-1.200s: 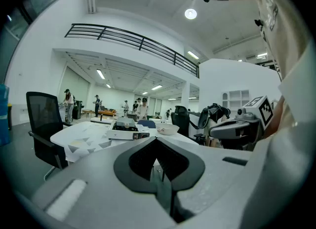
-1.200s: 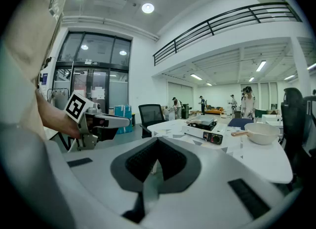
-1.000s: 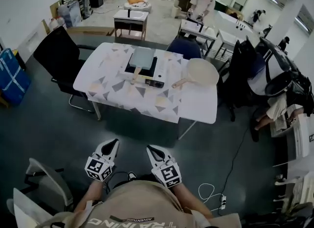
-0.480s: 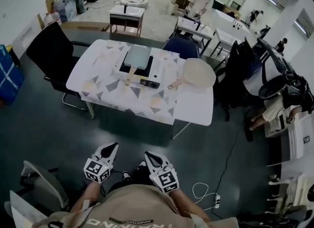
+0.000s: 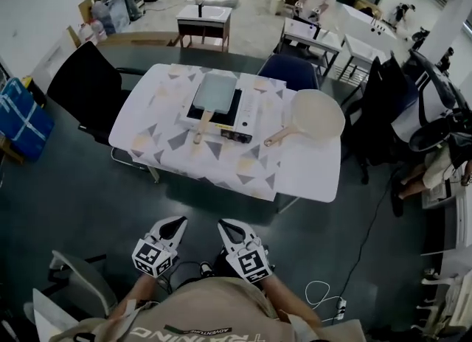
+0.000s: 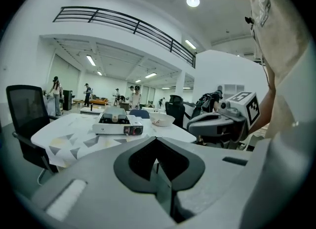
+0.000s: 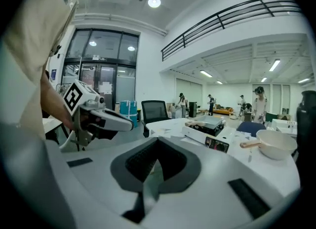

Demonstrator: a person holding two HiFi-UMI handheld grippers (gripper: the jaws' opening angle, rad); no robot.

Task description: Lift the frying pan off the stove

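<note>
A grey rectangular frying pan (image 5: pixel 214 90) with a wooden handle (image 5: pixel 200 124) rests on a white portable stove (image 5: pixel 234 117) on the patterned table (image 5: pixel 169 141). Both grippers hang close to my body, well short of the table, over the dark floor. The left gripper (image 5: pixel 171 224) is shut and holds nothing. The right gripper (image 5: pixel 225 227) is likewise shut and holds nothing. From the left gripper view the stove (image 6: pixel 118 127) and pan (image 6: pixel 114 113) lie far ahead, with the right gripper (image 6: pixel 217 122) alongside. In the right gripper view the pan (image 7: pixel 210 121) is also distant.
A round cream pan (image 5: pixel 317 114) with a wooden handle lies on the table right of the stove. A black office chair (image 5: pixel 85 86) stands at the table's left, a blue chair (image 5: pixel 287 71) behind it. A cable and power strip (image 5: pixel 335 305) lie on the floor at my right.
The head view has shifted a little, so the table sits slightly differently in the picture. Both grippers stay shut near my body. Nothing on the table has moved.
</note>
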